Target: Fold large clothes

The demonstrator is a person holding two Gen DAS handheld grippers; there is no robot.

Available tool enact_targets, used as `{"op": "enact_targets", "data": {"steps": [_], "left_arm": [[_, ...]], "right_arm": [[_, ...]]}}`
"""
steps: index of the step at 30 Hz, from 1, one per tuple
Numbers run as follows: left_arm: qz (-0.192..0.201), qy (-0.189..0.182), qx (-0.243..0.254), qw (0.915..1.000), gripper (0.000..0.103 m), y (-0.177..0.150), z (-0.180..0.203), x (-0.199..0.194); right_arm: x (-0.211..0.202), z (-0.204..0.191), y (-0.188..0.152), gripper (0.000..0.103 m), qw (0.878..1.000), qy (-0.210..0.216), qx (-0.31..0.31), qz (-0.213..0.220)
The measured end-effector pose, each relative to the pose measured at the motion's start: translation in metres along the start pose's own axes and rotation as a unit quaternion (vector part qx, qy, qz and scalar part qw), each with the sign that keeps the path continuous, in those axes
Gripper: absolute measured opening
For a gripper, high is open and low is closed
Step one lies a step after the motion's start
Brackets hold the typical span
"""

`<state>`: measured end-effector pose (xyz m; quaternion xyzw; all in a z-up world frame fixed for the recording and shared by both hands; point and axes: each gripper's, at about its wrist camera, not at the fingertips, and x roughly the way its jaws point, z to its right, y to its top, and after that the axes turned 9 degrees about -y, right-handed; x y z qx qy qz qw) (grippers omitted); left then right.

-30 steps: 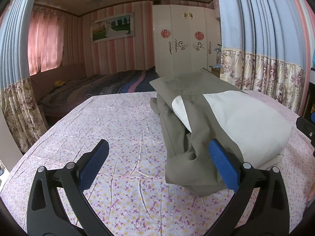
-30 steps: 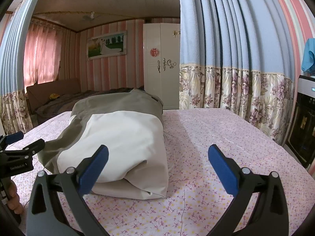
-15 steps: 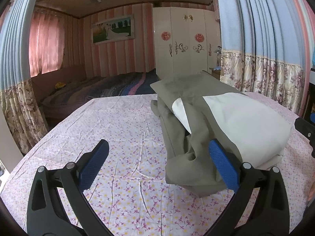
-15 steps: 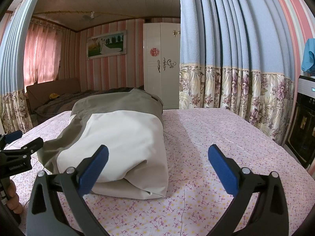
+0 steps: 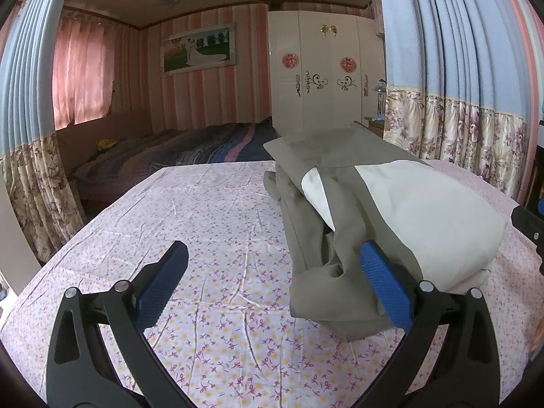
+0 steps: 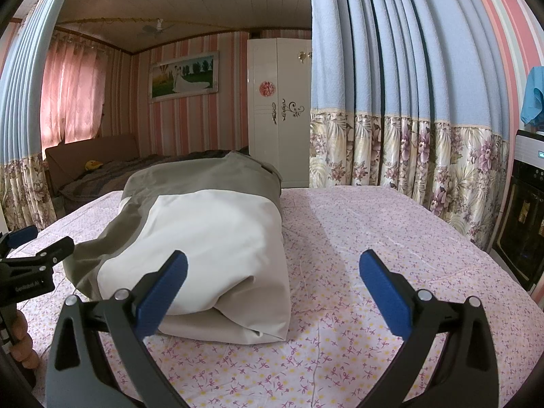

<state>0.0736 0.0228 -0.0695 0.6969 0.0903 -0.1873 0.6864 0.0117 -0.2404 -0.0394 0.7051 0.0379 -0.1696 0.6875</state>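
1. Folded olive-and-cream fabric garment (image 5: pixel 391 210) lies on the pink floral bedsheet (image 5: pixel 210 224), ahead and to the right of our left gripper (image 5: pixel 273 282), ahead and to the left of our right gripper (image 6: pixel 272 282).
2. Its long axis runs away from both grippers, toward the white wardrobe (image 5: pixel 319 78); the bundle's near end sits between them.
3. We judge the left gripper nearer the loose olive edge; its right pad overlaps that edge in its own view, though contact is unclear.
4. Our left gripper is spread wide and empty, held low and level over the sheet.
5. Our right gripper is equally spread, holding nothing, with its left pad in front of the cream fold.
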Motion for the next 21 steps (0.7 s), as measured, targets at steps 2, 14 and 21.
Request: {"op": "enact_targets", "data": {"steps": [2,14,21], "left_arm": [[0.0,-0.001,0.001,1.0,0.1,-0.0001,-0.0004,0.0001],[-0.014,-0.005,-0.005,0.9999,0.1,-0.0006,-0.0044,0.0049],[-0.014,-0.004,-0.001,0.9999,0.1,-0.0006,-0.0018,0.0044]], "right_arm": [[0.0001,0.0001,0.0001,0.101,1.0,0.0,0.0,0.0],[0.0002,-0.0003,-0.0004,0.101,1.0,0.0,-0.001,-0.001],[0.0,-0.0002,-0.0001,0.101,1.0,0.0,0.0,-0.001]]}}
